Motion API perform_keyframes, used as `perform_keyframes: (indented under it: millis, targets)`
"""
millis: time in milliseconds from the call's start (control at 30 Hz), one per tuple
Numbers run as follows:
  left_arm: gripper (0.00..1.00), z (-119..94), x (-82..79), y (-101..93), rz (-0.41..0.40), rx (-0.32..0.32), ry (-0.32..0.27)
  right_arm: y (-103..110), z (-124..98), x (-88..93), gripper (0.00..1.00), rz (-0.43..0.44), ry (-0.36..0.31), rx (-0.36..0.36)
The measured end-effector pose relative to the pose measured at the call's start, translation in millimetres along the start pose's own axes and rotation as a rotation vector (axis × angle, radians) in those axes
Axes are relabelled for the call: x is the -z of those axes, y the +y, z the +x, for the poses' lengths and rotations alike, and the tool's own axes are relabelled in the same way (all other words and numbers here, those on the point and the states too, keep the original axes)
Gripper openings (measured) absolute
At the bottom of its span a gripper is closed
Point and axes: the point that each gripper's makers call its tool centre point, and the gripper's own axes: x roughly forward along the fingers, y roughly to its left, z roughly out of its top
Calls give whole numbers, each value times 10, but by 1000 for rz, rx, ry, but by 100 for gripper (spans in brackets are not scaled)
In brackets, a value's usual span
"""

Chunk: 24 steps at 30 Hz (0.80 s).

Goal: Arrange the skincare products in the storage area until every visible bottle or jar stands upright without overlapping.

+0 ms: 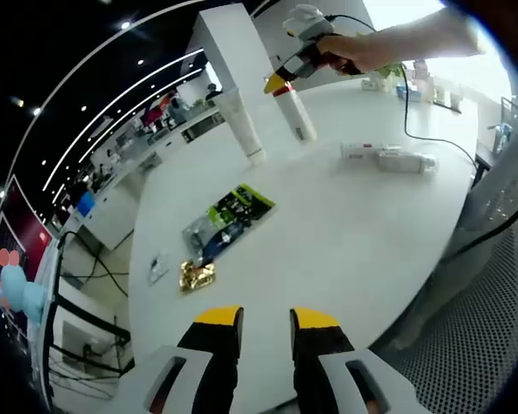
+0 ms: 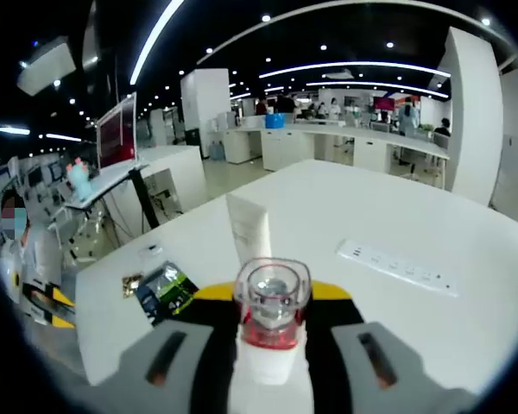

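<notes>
My right gripper [image 2: 272, 300] is shut on a white bottle [image 2: 270, 315] with a red band and a clear cap, which faces the camera. In the left gripper view that gripper [image 1: 287, 79], held by a hand, grips the bottle [image 1: 295, 116] by its top, over the far part of the white table [image 1: 345, 233]. A white tube [image 1: 242, 125] stands upright on its cap just left of the bottle; in the right gripper view the tube [image 2: 249, 228] rises beyond it. My left gripper [image 1: 268, 321] is open, with nothing between its yellow-tipped fingers, low over the near table edge.
A white power strip [image 1: 388, 159] lies right of the bottle, its black cable running to the far edge. Green and black sachets [image 1: 233, 211], a gold foil packet [image 1: 196, 274] and a small flat packet [image 1: 158, 266] lie mid-table. Small items [image 1: 410, 82] stand at the far end.
</notes>
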Motion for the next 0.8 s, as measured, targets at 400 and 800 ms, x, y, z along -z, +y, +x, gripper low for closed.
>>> perform_keyframes:
  millis: [400,800]
  targets:
    - [20,-12,2,31,-20,-11,-3,-39,114,69,28,9,-34,37]
    - [20,-6,16,15,-13,-4,2,-17,154,86,29,-37,-90,79]
